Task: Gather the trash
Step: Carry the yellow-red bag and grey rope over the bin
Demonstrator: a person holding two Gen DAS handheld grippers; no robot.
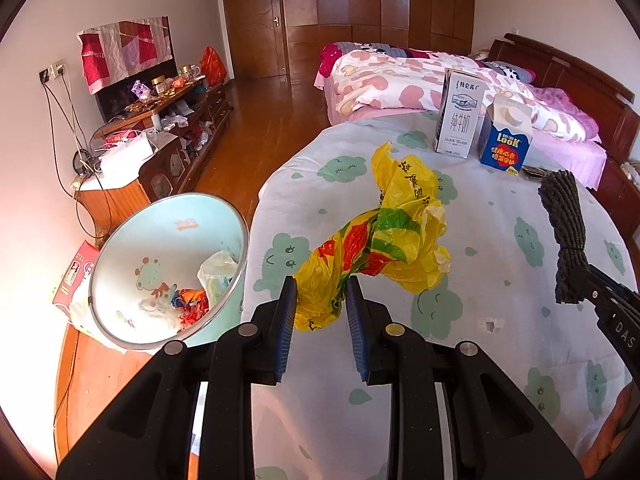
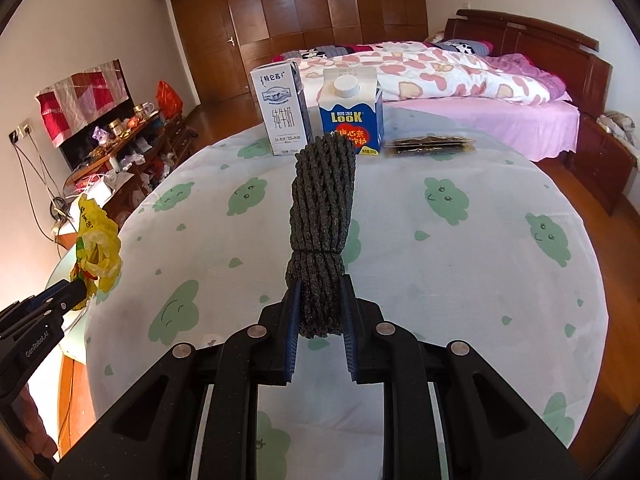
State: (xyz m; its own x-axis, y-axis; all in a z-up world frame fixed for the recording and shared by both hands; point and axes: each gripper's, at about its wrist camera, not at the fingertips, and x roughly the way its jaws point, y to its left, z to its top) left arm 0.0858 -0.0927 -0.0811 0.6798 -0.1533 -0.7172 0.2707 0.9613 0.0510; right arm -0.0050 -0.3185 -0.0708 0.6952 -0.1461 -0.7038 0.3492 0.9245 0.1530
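Note:
My left gripper (image 1: pixel 321 284) is shut on the lower end of a crumpled yellow plastic bag (image 1: pixel 392 232), held above the table's left side. A pale blue trash bin (image 1: pixel 160 240) with scraps inside stands tilted just left of it, below the table edge. My right gripper (image 2: pixel 320 280) is shut on a dark coiled rope bundle (image 2: pixel 324 208) that sticks up over the table. In the left wrist view the same rope bundle (image 1: pixel 562 216) and right gripper (image 1: pixel 576 284) show at the right. The right wrist view shows the left gripper (image 2: pixel 80 288) with the bag (image 2: pixel 98 248) at far left.
The round table (image 2: pixel 460 280) has a cloud-print cloth. At its far edge stand a white milk carton (image 2: pixel 282 108) and a blue carton (image 2: pixel 352 116), with dark flat packets (image 2: pixel 430 146) beside them. A bed lies beyond, and a cluttered wooden cabinet (image 1: pixel 160 128) lines the left wall.

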